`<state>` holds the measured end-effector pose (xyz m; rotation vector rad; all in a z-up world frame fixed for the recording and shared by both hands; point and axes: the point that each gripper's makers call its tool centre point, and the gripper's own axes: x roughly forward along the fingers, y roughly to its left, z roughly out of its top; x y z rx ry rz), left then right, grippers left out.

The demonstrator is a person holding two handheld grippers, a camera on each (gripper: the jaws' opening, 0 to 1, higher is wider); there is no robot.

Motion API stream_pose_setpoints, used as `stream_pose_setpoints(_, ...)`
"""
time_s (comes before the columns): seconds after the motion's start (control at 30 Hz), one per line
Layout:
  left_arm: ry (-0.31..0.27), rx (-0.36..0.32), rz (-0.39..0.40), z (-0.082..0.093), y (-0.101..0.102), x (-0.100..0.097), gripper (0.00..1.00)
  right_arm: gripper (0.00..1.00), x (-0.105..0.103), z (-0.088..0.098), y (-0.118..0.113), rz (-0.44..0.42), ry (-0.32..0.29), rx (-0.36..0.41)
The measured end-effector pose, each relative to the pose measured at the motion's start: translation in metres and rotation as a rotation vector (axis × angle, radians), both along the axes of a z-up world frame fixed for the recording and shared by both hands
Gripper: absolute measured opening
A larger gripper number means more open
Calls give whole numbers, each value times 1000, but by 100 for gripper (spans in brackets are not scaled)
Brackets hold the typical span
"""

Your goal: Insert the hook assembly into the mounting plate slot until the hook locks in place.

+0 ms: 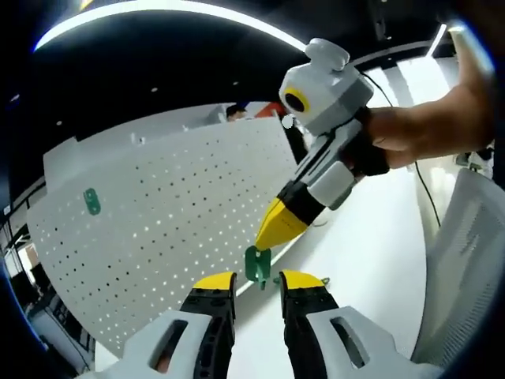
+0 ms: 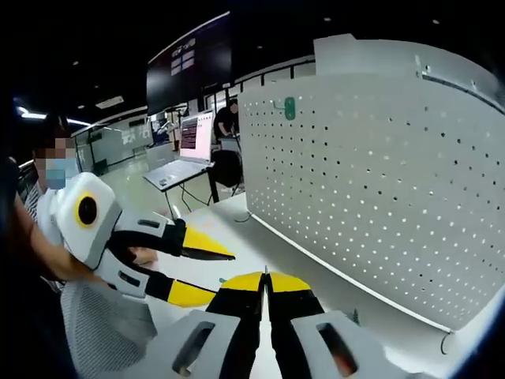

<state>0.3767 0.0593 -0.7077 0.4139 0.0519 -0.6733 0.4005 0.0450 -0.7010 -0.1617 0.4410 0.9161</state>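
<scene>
A small green hook piece (image 1: 258, 264) hangs upright just ahead of my left gripper (image 1: 258, 279), whose yellow-tipped jaws stand open on either side of it. My right gripper (image 1: 268, 234), held by a hand, comes down from the upper right with its tips pinched on the hook's top edge. In the right gripper view my right gripper (image 2: 266, 278) is shut and hides the hook; the left gripper (image 2: 207, 272) sits open at the left. The white perforated mounting plate (image 1: 158, 213) (image 2: 371, 181) stands upright and carries another green hook (image 1: 92, 201) (image 2: 289, 108).
The white tabletop (image 1: 371, 260) runs along the foot of the plate. A grey mesh chair back (image 1: 469, 260) stands at the right. A person (image 2: 55, 237) holds the grippers; a desk with a laptop (image 2: 193, 142) and another person stand behind.
</scene>
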Motion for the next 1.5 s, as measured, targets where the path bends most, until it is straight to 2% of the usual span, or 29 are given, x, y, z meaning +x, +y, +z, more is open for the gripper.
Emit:
stream_pose_setpoints(0.37,-8,34,-33,-4,-6,-3,13,0,-15,1,5,47,51,-26)
stream_pose_setpoints(0.77,-4,42,-40,-6,-7,-4,7,0,-23,3,9,62,69,-20)
stream_pose_setpoints(1.17,28,-14,-34,-3,-6,-4,4,0,-22,3,8,45,82,-10)
stream_pose_setpoints(1.4,77,-84,-22,-2,-3,-2,3,1,-19,5,11,51,53,-6)
stream_pose_setpoints(1.5,87,-94,-19,-3,-3,-2,3,1,-18,4,12,51,49,-8)
